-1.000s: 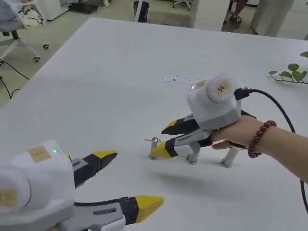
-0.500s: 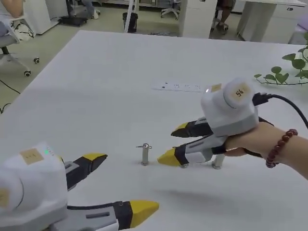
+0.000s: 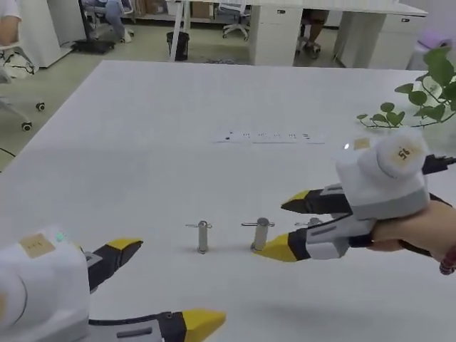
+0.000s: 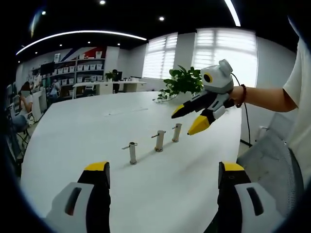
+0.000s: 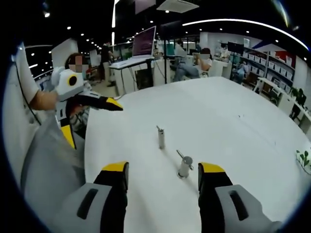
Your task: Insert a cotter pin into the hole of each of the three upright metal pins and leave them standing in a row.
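As pins [image 3: 203, 239] stand, right claw [image 3: 272, 231] has retreated.

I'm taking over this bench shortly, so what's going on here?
A person holds a gripper in each hand over a white table. Three metal pins stand in a row. The left pin and middle pin each carry a cotter pin; the third pin sits partly behind the right gripper, so I cannot tell. That gripper and the left gripper are open, holding nothing.
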`<state>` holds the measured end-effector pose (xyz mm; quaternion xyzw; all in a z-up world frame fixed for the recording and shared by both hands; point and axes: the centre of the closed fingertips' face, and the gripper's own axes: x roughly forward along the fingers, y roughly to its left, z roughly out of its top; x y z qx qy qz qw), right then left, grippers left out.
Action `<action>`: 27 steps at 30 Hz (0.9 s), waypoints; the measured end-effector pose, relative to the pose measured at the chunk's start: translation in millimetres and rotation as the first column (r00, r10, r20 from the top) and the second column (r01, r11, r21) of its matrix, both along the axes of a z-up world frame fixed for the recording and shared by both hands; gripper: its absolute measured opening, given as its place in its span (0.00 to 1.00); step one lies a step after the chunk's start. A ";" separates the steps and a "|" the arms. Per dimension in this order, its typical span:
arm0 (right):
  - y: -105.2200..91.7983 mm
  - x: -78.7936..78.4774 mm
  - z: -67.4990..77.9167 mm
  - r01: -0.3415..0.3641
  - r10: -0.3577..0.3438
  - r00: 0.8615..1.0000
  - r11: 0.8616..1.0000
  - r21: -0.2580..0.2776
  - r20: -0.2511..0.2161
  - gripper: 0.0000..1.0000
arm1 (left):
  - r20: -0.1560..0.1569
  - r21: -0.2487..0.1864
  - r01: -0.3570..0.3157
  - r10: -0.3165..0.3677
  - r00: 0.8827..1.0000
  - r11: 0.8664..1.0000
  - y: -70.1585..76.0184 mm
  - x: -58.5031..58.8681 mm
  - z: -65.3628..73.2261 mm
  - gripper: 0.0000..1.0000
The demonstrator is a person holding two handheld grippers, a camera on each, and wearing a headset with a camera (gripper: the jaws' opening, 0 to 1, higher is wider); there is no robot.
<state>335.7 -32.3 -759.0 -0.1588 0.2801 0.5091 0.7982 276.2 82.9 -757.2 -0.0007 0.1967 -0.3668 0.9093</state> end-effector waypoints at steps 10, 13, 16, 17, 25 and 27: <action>-27.1 -10.3 3.4 0.074 -0.074 0.997 0.997 0.015 0.003 0.64 | -0.002 0.012 -0.020 0.020 1.000 1.000 3.1 -1.5 2.0 0.93; -33.1 -13.6 3.6 0.099 -0.099 0.995 0.995 0.032 0.000 0.65 | -0.006 0.014 -0.022 0.022 1.000 1.000 3.2 -3.6 2.3 0.92; -38.6 -18.6 0.3 0.113 -0.113 0.994 0.993 0.035 -0.004 0.68 | -0.003 0.018 -0.024 0.024 1.000 1.000 3.3 -5.3 2.8 0.92; -41.6 -21.0 -2.1 0.121 -0.121 0.993 0.992 0.033 -0.009 0.69 | -0.004 0.018 -0.024 0.025 1.000 1.000 3.2 -6.0 3.1 0.92; -59.2 -31.5 -5.8 0.178 -0.178 0.984 0.982 0.069 -0.010 0.75 | -0.003 0.035 -0.043 0.043 0.999 0.998 7.2 -8.9 4.5 0.92; -64.1 -32.7 -5.8 0.197 -0.197 0.980 0.978 0.074 -0.006 0.77 | -0.005 0.037 -0.048 0.048 0.999 0.998 8.3 -9.4 4.7 0.92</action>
